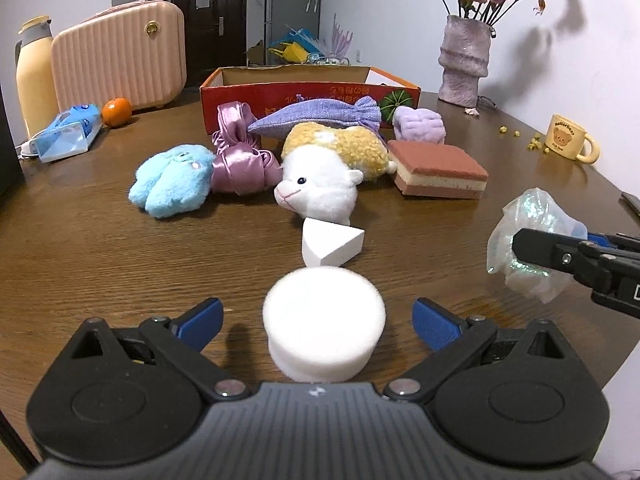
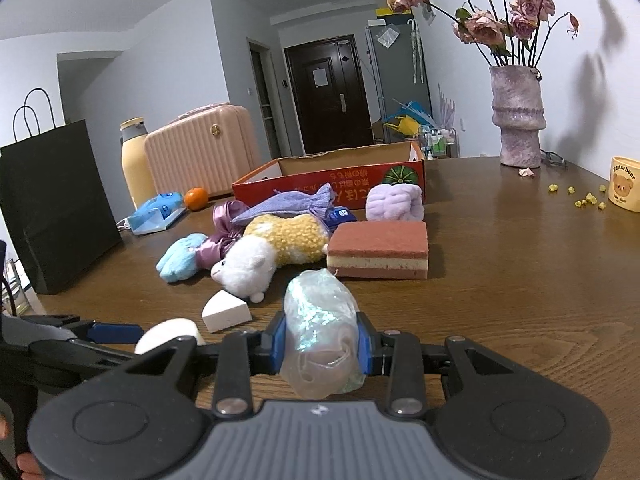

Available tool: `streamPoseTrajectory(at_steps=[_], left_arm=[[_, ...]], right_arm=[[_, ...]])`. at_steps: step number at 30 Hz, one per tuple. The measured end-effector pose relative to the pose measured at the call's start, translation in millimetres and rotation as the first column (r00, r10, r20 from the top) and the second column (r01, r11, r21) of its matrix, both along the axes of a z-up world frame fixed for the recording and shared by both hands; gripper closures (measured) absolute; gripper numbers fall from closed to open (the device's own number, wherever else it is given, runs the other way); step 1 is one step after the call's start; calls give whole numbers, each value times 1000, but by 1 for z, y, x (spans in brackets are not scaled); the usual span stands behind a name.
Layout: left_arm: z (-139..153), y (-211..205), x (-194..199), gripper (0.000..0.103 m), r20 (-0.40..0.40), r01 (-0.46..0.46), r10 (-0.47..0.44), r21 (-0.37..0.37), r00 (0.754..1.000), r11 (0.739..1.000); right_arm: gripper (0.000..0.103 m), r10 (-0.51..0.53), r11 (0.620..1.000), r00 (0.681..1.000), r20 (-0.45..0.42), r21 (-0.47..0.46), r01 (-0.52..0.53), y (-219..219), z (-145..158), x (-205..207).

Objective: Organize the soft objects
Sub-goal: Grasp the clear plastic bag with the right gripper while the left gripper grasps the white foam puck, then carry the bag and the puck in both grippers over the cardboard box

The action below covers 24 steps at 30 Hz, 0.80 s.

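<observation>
Soft objects lie in one loose heap on the wooden table, in front of one red cardboard box: we count one blue plush, one pink satin bundle, one alpaca toy, one purple knit pouch, one lilac scrunchie, one layered sponge and one white wedge sponge. Our left gripper stands wide apart around one round white sponge, not touching it. Our right gripper pinches one iridescent plastic bag. Beyond stand one vase, one mug, one orange and one pink case.
</observation>
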<state>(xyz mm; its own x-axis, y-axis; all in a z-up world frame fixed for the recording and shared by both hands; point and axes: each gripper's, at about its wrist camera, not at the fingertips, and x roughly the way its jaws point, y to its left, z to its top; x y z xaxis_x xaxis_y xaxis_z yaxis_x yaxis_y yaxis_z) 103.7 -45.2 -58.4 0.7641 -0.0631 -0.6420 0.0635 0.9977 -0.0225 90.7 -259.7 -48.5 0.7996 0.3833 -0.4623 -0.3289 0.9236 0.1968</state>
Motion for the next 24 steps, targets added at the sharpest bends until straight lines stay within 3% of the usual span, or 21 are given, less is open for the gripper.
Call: streamPoseTrajectory(at_steps=[4, 11, 24], left_arm=[[-1, 0, 1, 10, -1, -5, 5, -9, 1000, 1000], [-2, 3, 2, 44, -23, -4, 3, -32, 1000, 999], [21, 9, -6, 45, 60, 13, -10, -48, 998, 999]], right_arm=[[69, 3, 1000, 1000, 0, 5, -3, -1, -1, 2], [69, 6, 1000, 1000, 1, 6, -6, -1, -2, 1], [69, 1, 1000, 1000, 19, -5, -1, 1, 7, 5]])
